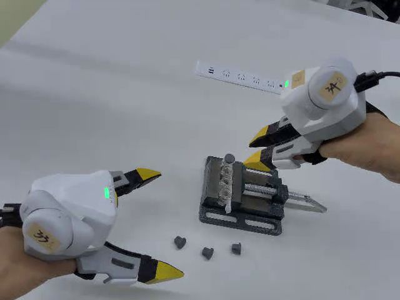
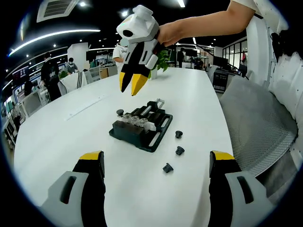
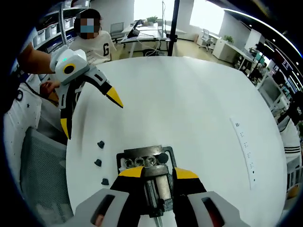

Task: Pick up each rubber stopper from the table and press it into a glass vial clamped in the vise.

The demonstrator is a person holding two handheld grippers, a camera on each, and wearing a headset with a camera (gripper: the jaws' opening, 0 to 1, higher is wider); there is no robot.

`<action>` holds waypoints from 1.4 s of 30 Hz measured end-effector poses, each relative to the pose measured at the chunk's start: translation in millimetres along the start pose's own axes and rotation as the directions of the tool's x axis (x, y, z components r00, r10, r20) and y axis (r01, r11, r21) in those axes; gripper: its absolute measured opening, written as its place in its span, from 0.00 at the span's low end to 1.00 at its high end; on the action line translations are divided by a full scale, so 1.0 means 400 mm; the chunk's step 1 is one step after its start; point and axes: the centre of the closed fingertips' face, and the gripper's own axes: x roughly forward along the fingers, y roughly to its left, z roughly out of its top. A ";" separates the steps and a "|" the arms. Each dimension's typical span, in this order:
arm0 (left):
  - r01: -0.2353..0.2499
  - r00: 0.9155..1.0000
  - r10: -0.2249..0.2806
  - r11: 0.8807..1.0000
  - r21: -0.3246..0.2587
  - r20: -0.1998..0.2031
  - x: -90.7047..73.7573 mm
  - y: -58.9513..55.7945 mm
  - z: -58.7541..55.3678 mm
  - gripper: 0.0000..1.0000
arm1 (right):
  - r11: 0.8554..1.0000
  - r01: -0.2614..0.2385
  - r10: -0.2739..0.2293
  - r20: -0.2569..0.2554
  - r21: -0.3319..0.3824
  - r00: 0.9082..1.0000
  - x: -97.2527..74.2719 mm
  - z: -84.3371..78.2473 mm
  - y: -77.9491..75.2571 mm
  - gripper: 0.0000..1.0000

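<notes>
Rubber stoppers (image 1: 207, 252): three loose, lower centre. Left gripper (image 1: 165, 222) wide open, right gripper (image 1: 250, 152) half open, both empty. Off-centre pinch may flick one away.

Open-plan office, pretty bright. The big white table (image 2: 57, 137) takes up most of the space, with a white power strip (image 1: 237, 77) lying toward 1 o'clock in the head view. Left gripper view: ceiling vent (image 2: 57, 7) at 11 o'clock with a curved light strip (image 2: 52, 37) just under it, a green plant (image 2: 163, 59) near 12, and a grey mesh chair (image 2: 265, 127) at 3. Right gripper view: bright windows (image 3: 147, 8) and a black pole (image 3: 173, 28) at 12 o'clock, with desks (image 3: 142, 33) just below the windows.
</notes>
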 end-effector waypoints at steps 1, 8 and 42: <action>0.002 1.000 -0.002 1.000 0.002 -0.001 0.000 0.000 0.000 0.91 | 1.000 0.001 -0.001 0.010 0.003 1.000 -0.004 -0.001 0.004 0.20; 0.023 0.999 -0.023 1.000 0.021 -0.027 0.003 -0.005 -0.008 0.86 | 0.998 0.041 -0.047 0.096 0.056 0.994 -0.056 -0.023 0.021 0.25; 0.226 0.945 -0.156 0.946 0.231 -0.287 0.035 -0.010 -0.093 0.53 | 0.953 0.075 -0.166 0.300 0.292 0.939 -0.169 -0.228 0.189 0.57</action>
